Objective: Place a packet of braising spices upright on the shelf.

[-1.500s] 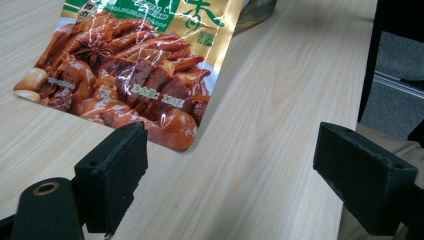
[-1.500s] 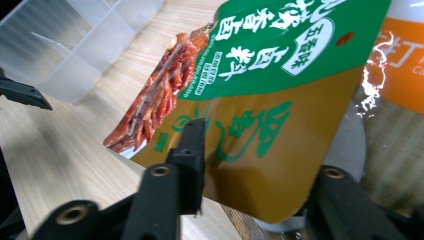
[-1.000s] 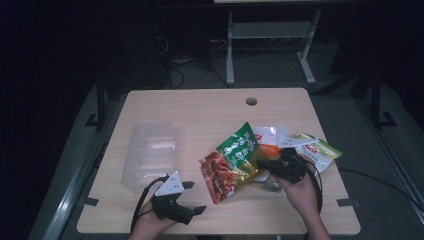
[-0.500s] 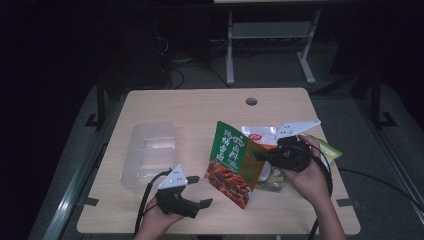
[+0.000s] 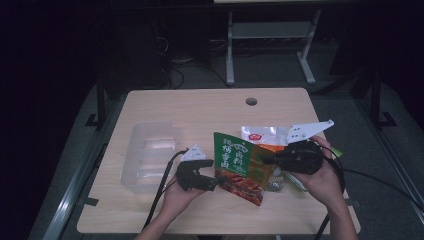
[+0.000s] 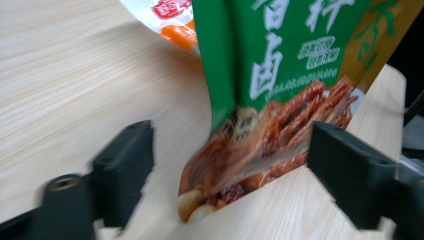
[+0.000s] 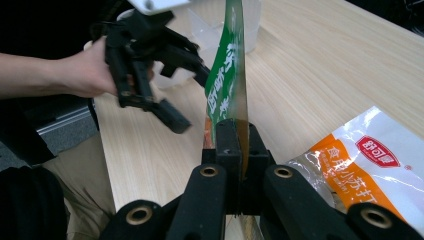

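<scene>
A green snack packet (image 5: 240, 165) with a red food picture stands upright above the table, and my right gripper (image 5: 267, 160) is shut on its right edge. The right gripper view has the jaws (image 7: 237, 132) clamped on the packet's thin edge (image 7: 227, 75). My left gripper (image 5: 212, 182) sits at the packet's lower left corner. Its jaws (image 6: 232, 150) stand on either side of that corner (image 6: 260, 165) without touching it, and they have just been closing a little. The left gripper (image 7: 192, 100) also appears beyond the packet in the right gripper view.
A white and orange packet (image 5: 262, 136) lies on the wooden table (image 5: 200, 110) behind the green one, also in the right gripper view (image 7: 365, 170). A clear plastic container (image 5: 147, 155) sits at the left. A cable hole (image 5: 251, 101) marks the far side.
The right gripper has lifted the green packet off the pile and stood it upright. The left gripper has moved right until its jaws straddle the packet's lower corner.
</scene>
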Available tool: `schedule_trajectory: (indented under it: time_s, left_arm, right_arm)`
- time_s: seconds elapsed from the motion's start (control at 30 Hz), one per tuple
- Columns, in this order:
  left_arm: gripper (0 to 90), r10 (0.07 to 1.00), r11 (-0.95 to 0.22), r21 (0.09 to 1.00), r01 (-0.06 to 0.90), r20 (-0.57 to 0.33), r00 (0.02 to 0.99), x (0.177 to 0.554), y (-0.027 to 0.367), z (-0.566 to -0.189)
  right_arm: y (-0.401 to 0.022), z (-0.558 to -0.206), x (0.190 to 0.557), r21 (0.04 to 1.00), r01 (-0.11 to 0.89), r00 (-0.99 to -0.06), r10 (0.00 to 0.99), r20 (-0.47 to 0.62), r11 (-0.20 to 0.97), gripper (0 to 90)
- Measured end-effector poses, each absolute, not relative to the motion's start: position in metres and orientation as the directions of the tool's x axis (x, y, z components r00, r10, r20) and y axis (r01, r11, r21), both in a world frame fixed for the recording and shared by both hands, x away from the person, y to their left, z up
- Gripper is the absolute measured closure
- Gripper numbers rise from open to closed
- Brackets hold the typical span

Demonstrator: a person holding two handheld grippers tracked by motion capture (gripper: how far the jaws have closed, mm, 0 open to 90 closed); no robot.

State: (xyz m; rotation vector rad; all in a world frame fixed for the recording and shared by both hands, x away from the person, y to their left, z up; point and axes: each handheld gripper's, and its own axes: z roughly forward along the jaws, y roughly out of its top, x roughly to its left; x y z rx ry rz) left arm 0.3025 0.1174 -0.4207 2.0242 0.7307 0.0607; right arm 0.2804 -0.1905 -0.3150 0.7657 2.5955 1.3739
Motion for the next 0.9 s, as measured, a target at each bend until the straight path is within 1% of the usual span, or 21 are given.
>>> schedule_trajectory:
  time_s: [0.07, 0.1, 0.13, 0.23, 0.3, 0.37, 0.43, 0.53, 0.57, 0.6, 0.63, 0.67, 0.7, 0.77, 0.8, 0.83, 0.9]
  left_arm:
    - [33.3, 0.499, -0.373, 0.799, 0.471, -0.255, 0.828, 0.306, 0.115, -0.421]
    - [42.0, 0.487, -0.381, 0.799, 0.465, -0.254, 0.835, 0.307, 0.114, -0.421]
    - [47.3, 0.482, -0.389, 0.799, 0.459, -0.249, 0.84, 0.307, 0.113, -0.42]
    - [60.5, 0.468, -0.412, 0.789, 0.455, -0.245, 0.849, 0.308, 0.112, -0.419]
    - [67.5, 0.457, -0.418, 0.783, 0.461, -0.257, 0.851, 0.31, 0.113, -0.419]
    - [75.5, 0.457, -0.425, 0.788, 0.445, -0.237, 0.857, 0.308, 0.114, -0.417]
    - [81.4, 0.458, -0.435, 0.787, 0.437, -0.224, 0.86, 0.306, 0.113, -0.416]
    - [84.5, 0.465, -0.442, 0.791, 0.422, -0.201, 0.863, 0.301, 0.112, -0.417]
    - [85.3, 0.466, -0.441, 0.794, 0.418, -0.195, 0.863, 0.3, 0.113, -0.417]
    - [85.8, 0.466, -0.441, 0.794, 0.418, -0.195, 0.863, 0.3, 0.113, -0.417]
    - [85.8, 0.471, -0.429, 0.8, 0.42, -0.199, 0.86, 0.299, 0.112, -0.418]
    - [86.8, 0.475, -0.425, 0.802, 0.42, -0.197, 0.857, 0.296, 0.113, -0.419]
    - [87.1, 0.475, -0.425, 0.802, 0.42, -0.197, 0.857, 0.296, 0.113, -0.419]
    - [87.2, 0.482, -0.416, 0.806, 0.42, -0.196, 0.854, 0.294, 0.114, -0.42]
    - [87.2, 0.485, -0.412, 0.809, 0.418, -0.194, 0.853, 0.293, 0.116, -0.421]
    - [87.2, 0.485, -0.412, 0.809, 0.418, -0.194, 0.853, 0.293, 0.116, -0.421]
    - [87.3, 0.489, -0.414, 0.81, 0.416, -0.187, 0.852, 0.291, 0.117, -0.421]
  right_arm:
    - [-0.192, -0.317, 0.281, 0.805, 0.386, -0.866, 0.479, 0.147, 0.451, 89.8]
    - [-0.194, -0.317, 0.281, 0.809, 0.383, -0.867, 0.476, 0.149, 0.445, 89.7]
    - [-0.195, -0.318, 0.281, 0.812, 0.386, -0.866, 0.475, 0.156, 0.438, 89.7]
    - [-0.196, -0.321, 0.283, 0.819, 0.392, -0.861, 0.481, 0.165, 0.42, 89.7]
    - [-0.196, -0.322, 0.283, 0.821, 0.393, -0.855, 0.494, 0.16, 0.414, 89.6]
    - [-0.196, -0.323, 0.283, 0.822, 0.396, -0.849, 0.505, 0.158, 0.41, 89.6]
    - [-0.196, -0.326, 0.284, 0.825, 0.396, -0.843, 0.515, 0.153, 0.403, 89.5]
    - [-0.196, -0.329, 0.285, 0.83, 0.402, -0.836, 0.524, 0.16, 0.388, 88.2]
    - [-0.197, -0.331, 0.285, 0.833, 0.408, -0.832, 0.528, 0.17, 0.374, 83.8]
    - [-0.197, -0.331, 0.285, 0.833, 0.408, -0.832, 0.528, 0.17, 0.374, 83.8]
    - [-0.197, -0.333, 0.286, 0.835, 0.411, -0.829, 0.53, 0.176, 0.365, 81.0]
    - [-0.199, -0.339, 0.287, 0.836, 0.425, -0.822, 0.534, 0.196, 0.347, 73.0]
    - [-0.199, -0.339, 0.287, 0.836, 0.425, -0.822, 0.534, 0.196, 0.347, 73.0]
    - [-0.202, -0.349, 0.288, 0.835, 0.443, -0.806, 0.553, 0.211, 0.327, 61.9]
    - [-0.205, -0.362, 0.291, 0.832, 0.471, -0.788, 0.564, 0.247, 0.294, 58.9]
    - [-0.205, -0.362, 0.291, 0.832, 0.471, -0.788, 0.564, 0.247, 0.294, 58.9]
    - [-0.207, -0.378, 0.294, 0.814, 0.51, -0.78, 0.548, 0.302, 0.277, 57.9]
